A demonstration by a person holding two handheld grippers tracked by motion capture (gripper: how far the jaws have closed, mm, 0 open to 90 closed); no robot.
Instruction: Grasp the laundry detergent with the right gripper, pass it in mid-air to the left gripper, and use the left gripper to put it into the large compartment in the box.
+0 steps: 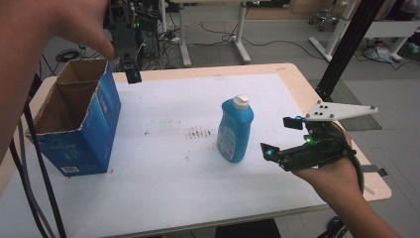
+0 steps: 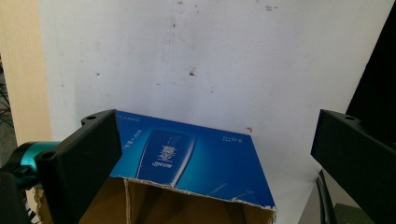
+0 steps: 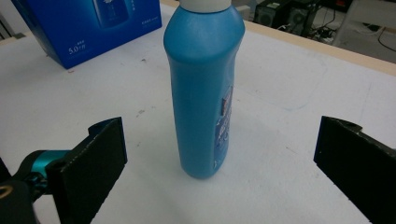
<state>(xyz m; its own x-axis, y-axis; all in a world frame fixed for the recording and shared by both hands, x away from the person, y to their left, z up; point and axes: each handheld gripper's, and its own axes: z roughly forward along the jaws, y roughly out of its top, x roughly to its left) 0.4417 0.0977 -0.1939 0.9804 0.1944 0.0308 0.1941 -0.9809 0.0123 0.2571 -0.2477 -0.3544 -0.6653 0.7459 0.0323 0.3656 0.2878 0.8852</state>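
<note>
- Two grippers are at work over a white mat [image 1: 163, 198] on the table [image 1: 297, 84].
- A blue bottle [image 1: 235, 130] with a white cap [image 1: 240, 101] stands upright near the mat's middle, well apart from the box [image 1: 79, 119].
- The right gripper [image 1: 282, 136] sits just to the right of the bottle, jaws spread wide and empty; in the right gripper view the bottle [image 3: 203, 88] stands between and beyond them, untouched.
- The left gripper [image 2: 210, 154] hangs above the open-topped blue box [image 2: 187, 154], jaws spread, gripping nothing.
- The box stands at the mat's left edge, its torn cardboard rim facing up.
</note>
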